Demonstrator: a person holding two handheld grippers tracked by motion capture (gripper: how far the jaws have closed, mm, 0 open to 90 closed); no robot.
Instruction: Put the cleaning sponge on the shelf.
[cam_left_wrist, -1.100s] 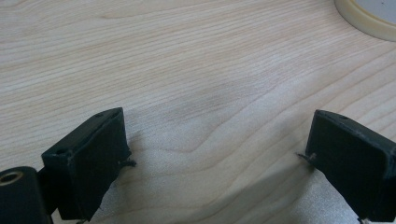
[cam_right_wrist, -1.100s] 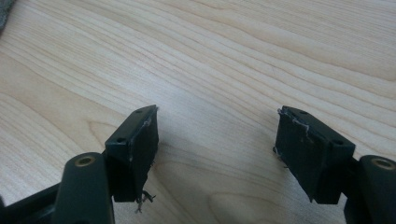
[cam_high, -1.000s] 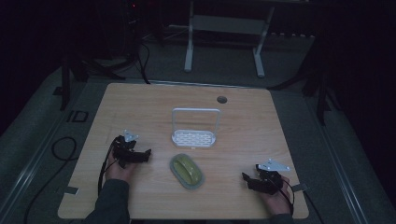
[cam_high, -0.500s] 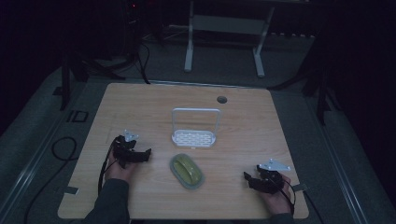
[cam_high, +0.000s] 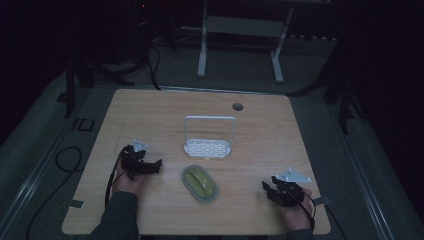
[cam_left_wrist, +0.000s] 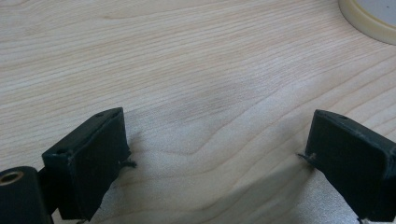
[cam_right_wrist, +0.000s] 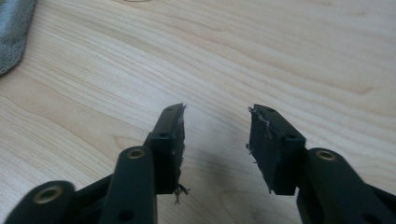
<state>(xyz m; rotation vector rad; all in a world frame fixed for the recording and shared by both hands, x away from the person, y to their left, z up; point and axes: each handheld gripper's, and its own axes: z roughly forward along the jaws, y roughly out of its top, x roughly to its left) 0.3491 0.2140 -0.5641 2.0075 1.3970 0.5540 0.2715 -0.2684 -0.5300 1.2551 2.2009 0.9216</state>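
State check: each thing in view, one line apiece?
left hand-held gripper: jaws wide open, nothing between them, low over the table.
right hand-held gripper: jaws partly open, just been closing, nothing between them.
green item: lying in its grey tray, untouched.
white rack: upright, handle raised, nothing visible on it.
table: bare wood.

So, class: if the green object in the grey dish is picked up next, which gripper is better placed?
Probably the left gripper: it lies close beside the grey dish, jaws wide open and aimed that way. The right gripper sits farther off; its jaws have just been closing on nothing.
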